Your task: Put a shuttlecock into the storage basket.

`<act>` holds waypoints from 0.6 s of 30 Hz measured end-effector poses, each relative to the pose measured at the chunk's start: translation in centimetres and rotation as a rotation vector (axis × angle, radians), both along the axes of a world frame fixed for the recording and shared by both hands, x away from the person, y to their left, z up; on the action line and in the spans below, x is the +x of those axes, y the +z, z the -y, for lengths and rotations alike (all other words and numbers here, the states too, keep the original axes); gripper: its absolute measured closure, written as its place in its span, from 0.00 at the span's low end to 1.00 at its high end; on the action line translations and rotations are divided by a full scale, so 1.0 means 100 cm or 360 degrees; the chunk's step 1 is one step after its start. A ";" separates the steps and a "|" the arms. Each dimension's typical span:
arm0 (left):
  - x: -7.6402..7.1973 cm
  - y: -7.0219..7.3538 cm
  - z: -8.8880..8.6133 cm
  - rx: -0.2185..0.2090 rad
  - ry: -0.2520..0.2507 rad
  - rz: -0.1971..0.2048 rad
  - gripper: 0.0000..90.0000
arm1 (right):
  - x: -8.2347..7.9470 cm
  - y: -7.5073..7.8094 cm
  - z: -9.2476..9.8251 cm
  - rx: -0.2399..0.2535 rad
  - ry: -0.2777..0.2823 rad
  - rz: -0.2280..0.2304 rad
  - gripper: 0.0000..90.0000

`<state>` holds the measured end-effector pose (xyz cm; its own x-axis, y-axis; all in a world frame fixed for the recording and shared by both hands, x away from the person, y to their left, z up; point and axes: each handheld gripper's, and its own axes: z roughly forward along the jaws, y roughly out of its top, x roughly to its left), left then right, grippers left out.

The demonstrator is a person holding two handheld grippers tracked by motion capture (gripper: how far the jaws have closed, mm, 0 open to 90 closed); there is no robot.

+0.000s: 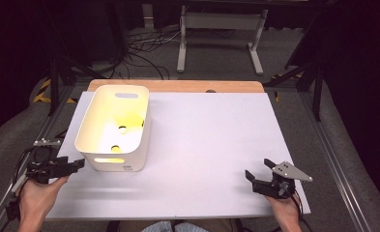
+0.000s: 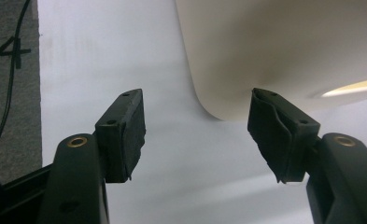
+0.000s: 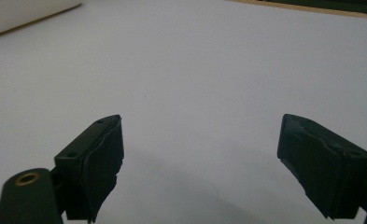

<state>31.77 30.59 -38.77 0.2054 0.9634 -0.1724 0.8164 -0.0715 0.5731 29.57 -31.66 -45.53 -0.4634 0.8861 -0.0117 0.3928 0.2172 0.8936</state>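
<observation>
Your table (image 1: 207, 145) takes up the middle of the high view, a white sheet with a strip of bare wood along its far edge at the upper centre. Dark floor, cables and a pale frame lie beyond it at the top of the frame.

The bin (image 1: 114, 126) is the next biggest thing: a white, round-cornered tub standing upright at the left of the high view, near the table's left edge. Its inside glows yellowish, with slot handles in the far wall and the near wall. In your left gripper view its near corner (image 2: 265, 51) curves down from the upper right of the frame, with a bright slot at the right edge. In your right gripper view a sliver of it (image 3: 22, 14) shows at the upper left.

Your left gripper (image 1: 79, 164) sits at the lower left of the high view, pointing right at the bin's near-left corner, just beside it. Its jaws stand wide apart and released; the right one lies close under the bin's corner, and I cannot tell whether it touches.

Your right gripper (image 1: 258, 169) rests at the lower right of the high view, well apart from the bin, jaws spread wide over bare table with nothing between them.
</observation>
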 end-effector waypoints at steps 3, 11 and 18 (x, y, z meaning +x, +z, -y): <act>-0.002 -0.001 0.003 -0.0011 0.0003 0.0006 0.41 | 0.000 0.000 0.000 -0.0002 0.0000 0.0000 0.17; -0.006 -0.007 0.010 -0.0023 -0.0030 0.0022 0.41 | 0.000 0.000 -0.001 0.0001 0.0006 -0.0001 0.17; -0.009 -0.010 0.013 -0.0003 -0.0047 0.0043 0.39 | 0.000 0.000 -0.001 0.0001 0.0007 -0.0002 0.17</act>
